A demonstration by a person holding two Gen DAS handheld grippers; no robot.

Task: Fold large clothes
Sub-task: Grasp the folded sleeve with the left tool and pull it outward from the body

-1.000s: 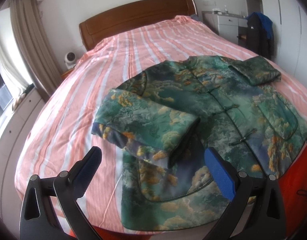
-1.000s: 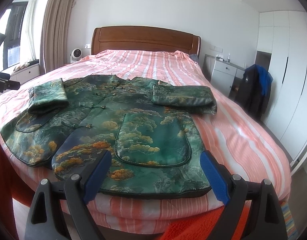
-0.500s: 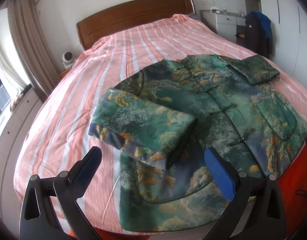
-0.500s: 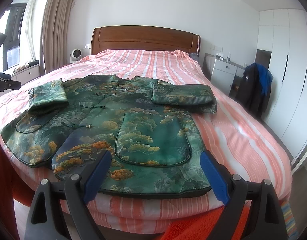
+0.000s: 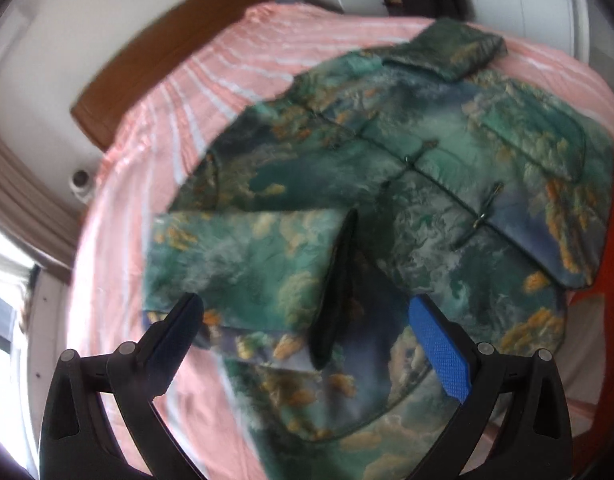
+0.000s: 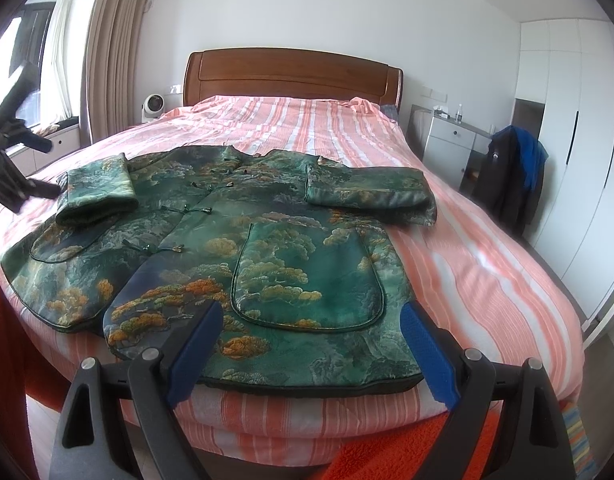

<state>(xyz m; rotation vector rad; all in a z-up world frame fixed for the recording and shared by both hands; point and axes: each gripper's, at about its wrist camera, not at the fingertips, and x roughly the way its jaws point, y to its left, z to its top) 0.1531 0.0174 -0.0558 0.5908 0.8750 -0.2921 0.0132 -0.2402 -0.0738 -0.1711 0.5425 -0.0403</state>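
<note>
A large green patterned padded jacket [image 6: 235, 236] lies face up on the bed, hem toward the foot. Both sleeves are folded in over the body: one sleeve [image 5: 243, 264] on its left side, the other sleeve [image 6: 367, 196] on its right. My left gripper [image 5: 307, 320] is open and empty, hovering just above the folded left sleeve near its dark cuff opening; it also shows in the right wrist view [image 6: 15, 184]. My right gripper [image 6: 311, 340] is open and empty, above the jacket's hem at the foot of the bed.
The bed [image 6: 487, 264] has a pink striped sheet and a wooden headboard [image 6: 291, 76]. A small white fan [image 6: 153, 106] stands left of it, a white cabinet [image 6: 447, 148] and a chair with dark clothes [image 6: 511, 176] to the right. An orange cloth [image 6: 387, 456] lies at the foot.
My left gripper has swung in and down over the folded left sleeve, tilting its view; the image is motion-blurred. The right gripper has stayed nearly still. The jacket has not moved.
</note>
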